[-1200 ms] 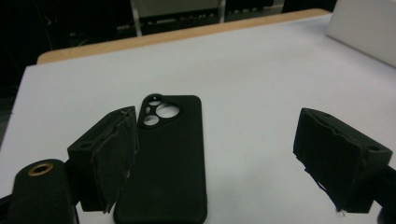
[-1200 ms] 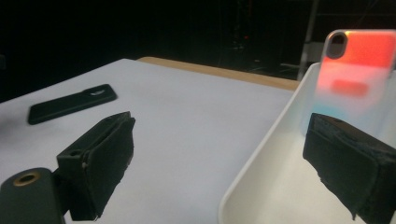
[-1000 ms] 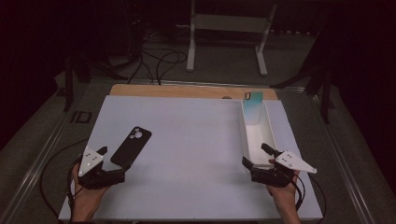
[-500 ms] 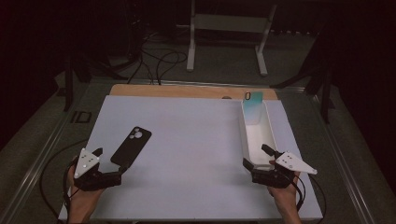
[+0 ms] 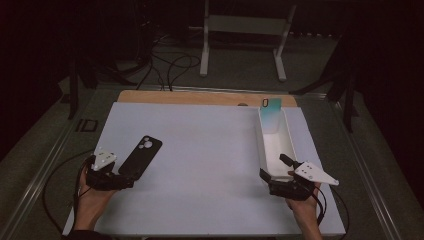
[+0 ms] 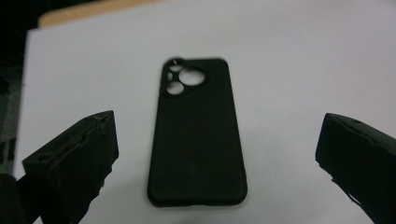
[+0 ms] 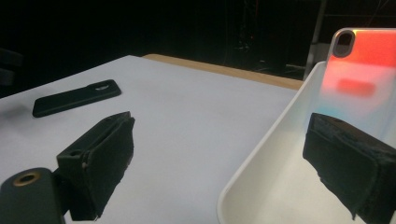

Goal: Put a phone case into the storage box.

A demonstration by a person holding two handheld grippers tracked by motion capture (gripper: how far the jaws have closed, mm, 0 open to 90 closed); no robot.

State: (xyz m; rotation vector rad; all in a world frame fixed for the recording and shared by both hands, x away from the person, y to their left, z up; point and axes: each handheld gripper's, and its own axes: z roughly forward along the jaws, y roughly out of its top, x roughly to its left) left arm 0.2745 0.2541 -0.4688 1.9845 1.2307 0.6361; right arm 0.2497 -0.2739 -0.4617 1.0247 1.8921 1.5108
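Observation:
A black phone case point(image 5: 141, 156) point(image 6: 196, 135) lies flat on the white table, camera cutouts at its far end. My left gripper point(image 5: 117, 175) point(image 6: 215, 123) is open just short of the case's near end, with one jaw off to each side and neither touching it. A translucent teal phone case point(image 5: 270, 112), which looks reddish in the right gripper view point(image 7: 364, 84), leans upright at the far end of a long white tray point(image 5: 260, 145) point(image 7: 261, 154). My right gripper point(image 5: 274, 167) point(image 7: 222, 120) is open and straddles the tray's near left wall, with one jaw inside.
The white sheet point(image 5: 210, 150) covers a wooden table point(image 5: 200, 97) whose far edge shows. Cables trail from both grippers. A metal stand point(image 5: 245, 30) and floor cables lie beyond the table. The black case point(image 7: 74, 98) also lies far left in the right gripper view.
My left gripper drew back slightly toward the person, away from the black case's near end. The right gripper has hardly moved.

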